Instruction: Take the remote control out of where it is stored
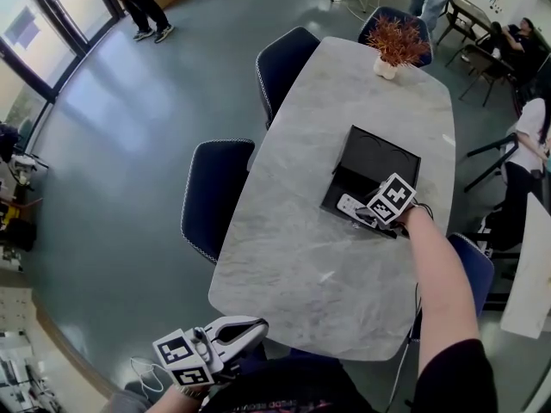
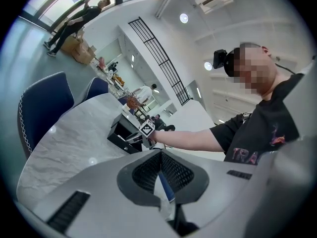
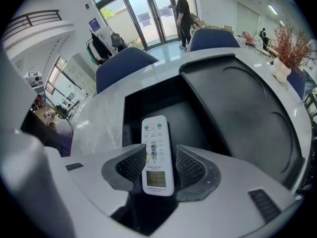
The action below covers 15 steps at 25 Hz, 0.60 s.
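A white remote control [image 3: 156,152] with a small screen lies at the near end of an open black box [image 3: 130,118], pointing away along the jaws. My right gripper [image 3: 161,150] straddles it: the pads stand on either side, with a thin dark gap on the right, so it is open. In the head view the right gripper [image 1: 368,217] is at the box's [image 1: 349,179] front edge, over the remote control [image 1: 349,203]. The box lid [image 1: 386,155] lies folded back flat. My left gripper [image 1: 258,327] hangs shut below the table's near edge, holding nothing; its pads meet in the left gripper view [image 2: 161,155].
The box sits on a grey marble table [image 1: 301,256]. A dried plant in a white pot [image 1: 394,46] stands at the far end. Dark blue chairs [image 1: 215,196] [image 1: 284,58] line the left side, another [image 1: 469,269] on the right. People stand and sit beyond the table.
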{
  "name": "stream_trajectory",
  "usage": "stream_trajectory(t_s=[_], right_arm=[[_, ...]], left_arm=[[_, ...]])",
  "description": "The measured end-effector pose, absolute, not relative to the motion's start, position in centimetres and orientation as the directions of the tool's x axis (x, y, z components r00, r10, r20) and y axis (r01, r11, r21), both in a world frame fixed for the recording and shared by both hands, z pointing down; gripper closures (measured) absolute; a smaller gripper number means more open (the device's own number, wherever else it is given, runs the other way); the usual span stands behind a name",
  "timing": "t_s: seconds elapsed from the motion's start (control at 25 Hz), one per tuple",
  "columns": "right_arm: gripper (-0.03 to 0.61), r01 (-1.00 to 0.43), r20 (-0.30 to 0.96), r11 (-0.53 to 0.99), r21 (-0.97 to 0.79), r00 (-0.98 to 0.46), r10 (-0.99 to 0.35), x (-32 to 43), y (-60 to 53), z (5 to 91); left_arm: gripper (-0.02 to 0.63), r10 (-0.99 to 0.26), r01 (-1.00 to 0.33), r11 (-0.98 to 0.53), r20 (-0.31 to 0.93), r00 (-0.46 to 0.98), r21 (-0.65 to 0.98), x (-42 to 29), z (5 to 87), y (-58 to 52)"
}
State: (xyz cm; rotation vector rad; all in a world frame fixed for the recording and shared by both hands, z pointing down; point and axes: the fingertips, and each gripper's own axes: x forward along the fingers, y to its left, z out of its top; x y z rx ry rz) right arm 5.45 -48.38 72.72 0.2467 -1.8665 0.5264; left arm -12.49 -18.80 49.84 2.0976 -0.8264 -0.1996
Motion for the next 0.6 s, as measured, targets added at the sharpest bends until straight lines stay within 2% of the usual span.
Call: stream_trajectory(t_s=[0.28,0.6], right_arm=[[0.377,-0.395,0.927,0.876,-0.277,-0.348,0.137,4.93,-48.65,73.52],[0.376,-0.354,0.924,0.883,-0.309,-0.333,0.190,4.39,-48.19,73.59]], left_arm=[[0.606,-0.636,-0.492,-0.406,0.149,0.757,0.770,-12.23,49.81,-19.43],[0.606,-0.643,-0.491,-0.382,0.157,0.749,0.783,-12.25,50.28,-19.43]])
